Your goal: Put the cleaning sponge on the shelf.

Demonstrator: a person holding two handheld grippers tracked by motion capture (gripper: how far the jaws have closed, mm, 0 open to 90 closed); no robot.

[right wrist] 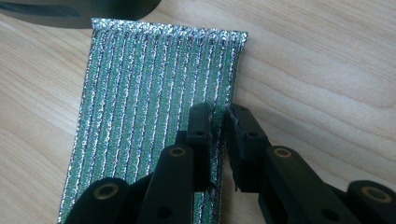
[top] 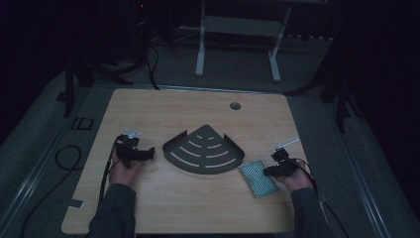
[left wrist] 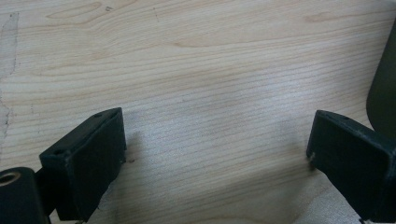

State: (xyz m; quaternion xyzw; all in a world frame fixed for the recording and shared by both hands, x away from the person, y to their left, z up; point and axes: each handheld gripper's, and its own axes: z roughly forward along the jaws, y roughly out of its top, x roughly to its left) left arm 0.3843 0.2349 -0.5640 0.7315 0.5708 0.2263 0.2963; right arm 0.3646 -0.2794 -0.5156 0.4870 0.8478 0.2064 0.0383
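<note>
A green glittery scouring pad [top: 257, 177] lies flat on the wooden table [top: 173, 208] at the right, just off a dark quarter-round slotted shelf [top: 203, 151] in the middle. My right gripper [top: 267, 171] comes in from the pad's right side. In the right gripper view its jaws [right wrist: 218, 116] stand narrow, pinching the right edge of the pad [right wrist: 149, 93]. My left gripper [top: 148, 153] rests left of the shelf. In the left gripper view it [left wrist: 217, 135] is wide open over bare wood, and the shelf's dark rim [left wrist: 385, 93] shows at the right edge.
A round cable hole [top: 235, 105] sits near the table's far edge. Behind the table stands a white metal frame [top: 237, 39] on the grey floor. A cable loop [top: 64, 158] lies on the floor to the left.
</note>
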